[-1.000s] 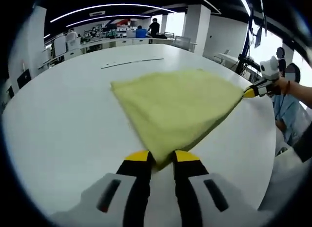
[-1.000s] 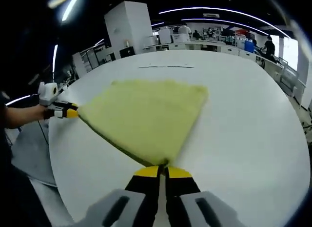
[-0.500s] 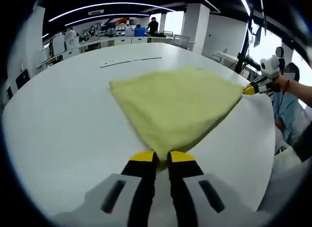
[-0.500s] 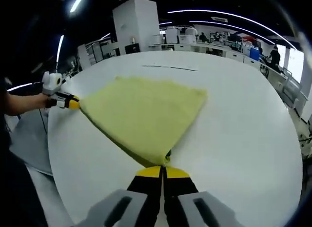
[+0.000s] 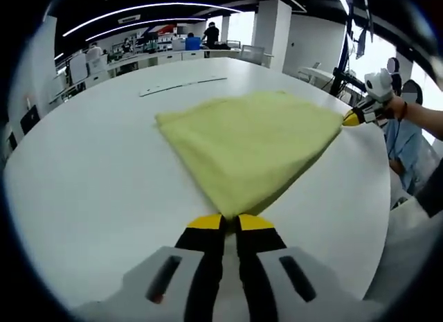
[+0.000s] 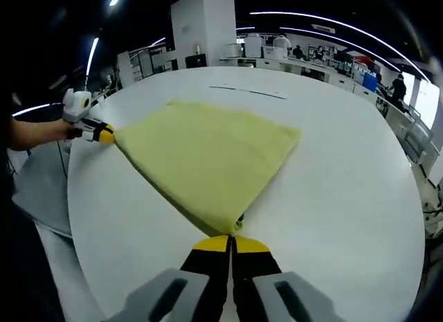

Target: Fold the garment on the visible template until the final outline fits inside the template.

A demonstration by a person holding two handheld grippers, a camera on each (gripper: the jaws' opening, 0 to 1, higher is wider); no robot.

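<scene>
- An open-plan office or lab hall: long curved white ceiling light strips (image 5: 138, 10) at twelve o'clock.
- Rows of white desks (image 5: 159, 57) with seated people behind.
- A thick white square pillar (image 6: 202, 28).
- A large round white tabletop (image 6: 346, 170) up front.

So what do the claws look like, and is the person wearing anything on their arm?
Each claw has two black fingers with yellow tips, on a pale grey body with dark slots. That goes for the left claw and the right claw. In the left gripper view the right claw carries a white knob, and the person's wrist wears a thin dark band.
</scene>
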